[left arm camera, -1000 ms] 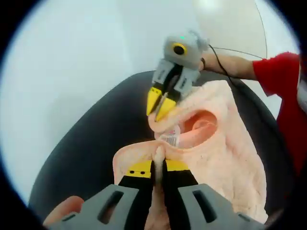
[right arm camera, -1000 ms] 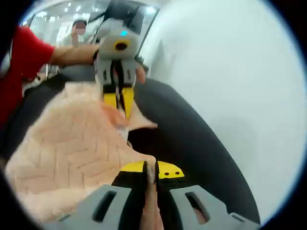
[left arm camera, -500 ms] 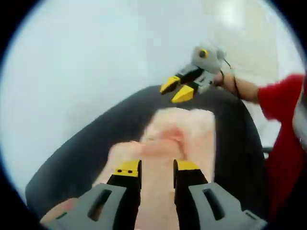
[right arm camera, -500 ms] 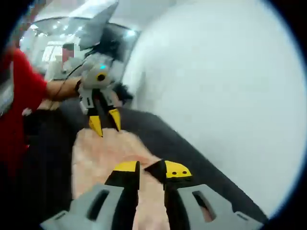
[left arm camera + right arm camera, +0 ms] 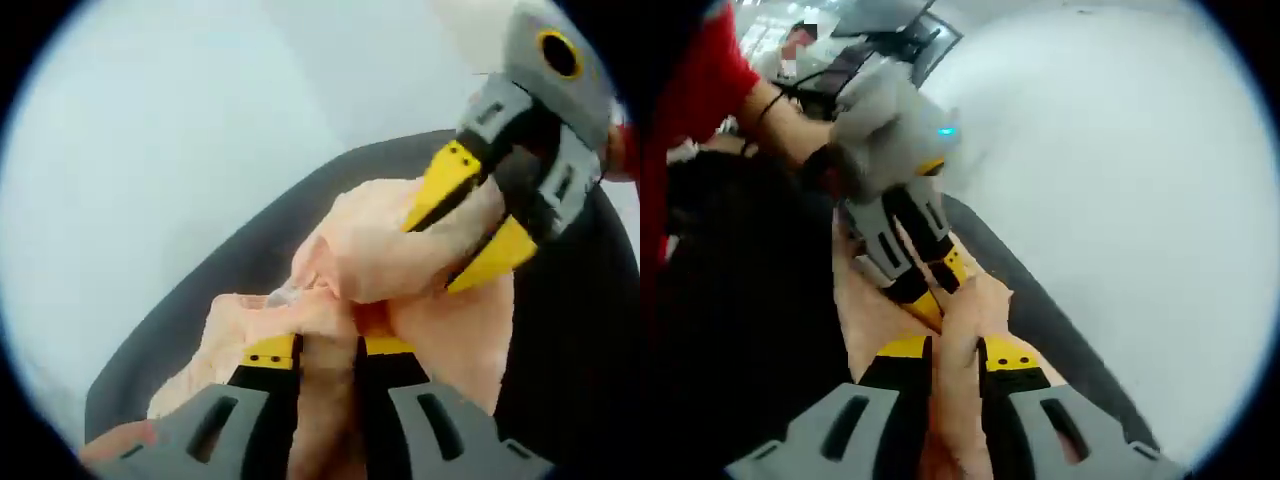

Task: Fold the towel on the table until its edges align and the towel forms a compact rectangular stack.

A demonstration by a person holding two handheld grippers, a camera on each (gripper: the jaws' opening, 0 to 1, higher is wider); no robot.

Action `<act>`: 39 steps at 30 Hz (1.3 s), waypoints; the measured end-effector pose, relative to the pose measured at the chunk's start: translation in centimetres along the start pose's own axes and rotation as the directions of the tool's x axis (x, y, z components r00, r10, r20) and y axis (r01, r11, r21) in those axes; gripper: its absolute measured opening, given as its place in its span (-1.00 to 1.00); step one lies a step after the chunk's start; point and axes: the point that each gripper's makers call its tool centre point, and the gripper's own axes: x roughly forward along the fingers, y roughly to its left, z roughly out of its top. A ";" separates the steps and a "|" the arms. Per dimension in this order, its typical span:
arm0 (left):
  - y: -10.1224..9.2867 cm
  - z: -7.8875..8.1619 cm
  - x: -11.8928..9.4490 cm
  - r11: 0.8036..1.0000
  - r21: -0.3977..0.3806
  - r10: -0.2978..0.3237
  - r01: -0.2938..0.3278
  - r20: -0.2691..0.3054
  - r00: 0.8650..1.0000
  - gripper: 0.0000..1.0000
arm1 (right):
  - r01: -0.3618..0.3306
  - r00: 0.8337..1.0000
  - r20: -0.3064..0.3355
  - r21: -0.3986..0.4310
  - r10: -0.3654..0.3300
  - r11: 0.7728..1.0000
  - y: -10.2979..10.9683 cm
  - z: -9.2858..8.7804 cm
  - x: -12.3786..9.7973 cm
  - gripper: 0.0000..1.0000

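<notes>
Towel [image 5: 400, 260], peach, lies bunched on the dark round tabletop [image 5: 230, 270]. Left gripper [image 5: 328, 345] is clenched on a towel fold at the towel's near edge. Right gripper [image 5: 475, 220] comes in over the towel, jaws apart with a raised fold between them. In the right gripper view, right gripper [image 5: 955, 350] has towel [image 5: 970, 320] between its jaws, left gripper [image 5: 930, 290] just beside it. Red sleeve [image 5: 700, 80] behind the towel.
</notes>
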 end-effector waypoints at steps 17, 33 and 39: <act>-3.5 -2.2 -8.2 0.957 0.089 -0.270 0.277 -0.090 0.959 -0.89 | -0.233 0.966 0.076 -0.149 0.246 0.961 3.1 0.9 -2.4 -0.96; 4.4 3.9 -9.6 0.870 -0.112 -0.460 0.479 0.160 0.873 -0.45 | -0.379 0.915 0.340 0.533 0.219 0.757 -7.1 5.9 -1.5 -0.62; 3.9 0.2 -2.2 0.846 -0.093 -0.530 0.525 -0.038 0.847 -0.56 | -0.345 0.931 0.320 0.624 0.174 0.701 -8.0 4.7 1.7 -0.99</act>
